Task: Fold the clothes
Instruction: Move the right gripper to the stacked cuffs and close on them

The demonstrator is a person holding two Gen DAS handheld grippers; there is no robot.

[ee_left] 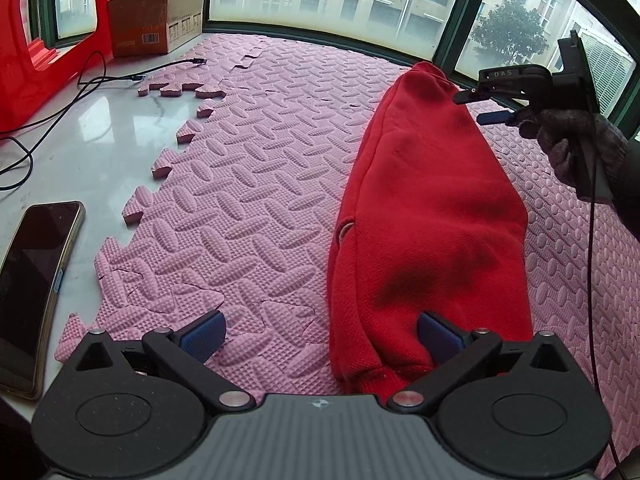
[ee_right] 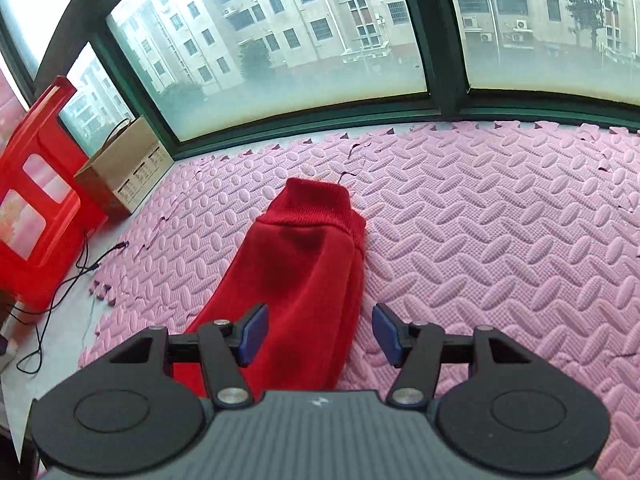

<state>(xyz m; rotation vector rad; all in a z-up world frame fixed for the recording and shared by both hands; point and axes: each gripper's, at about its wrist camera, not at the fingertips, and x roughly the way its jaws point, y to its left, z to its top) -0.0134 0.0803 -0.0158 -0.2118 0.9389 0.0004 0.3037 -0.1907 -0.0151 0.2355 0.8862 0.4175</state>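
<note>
A red knit garment [ee_left: 432,208] lies folded into a long narrow strip on the pink foam mat [ee_left: 248,184]. My left gripper [ee_left: 320,336] is open at its near end, the right pad over the red cloth and the left pad over bare mat. A gloved hand [ee_left: 576,148] holds my right gripper [ee_left: 480,107] open just beside the strip's far end. In the right wrist view the garment [ee_right: 304,264] runs away to its ribbed hem [ee_right: 316,200], and the right gripper [ee_right: 320,334] hovers open above it, holding nothing.
A dark phone [ee_left: 36,288] lies on the white sill at the left. Black cables [ee_left: 80,92], a cardboard box [ee_left: 156,20] and a red plastic stool [ee_left: 40,40] stand at the back left. Windows [ee_right: 280,40] bound the mat's far side.
</note>
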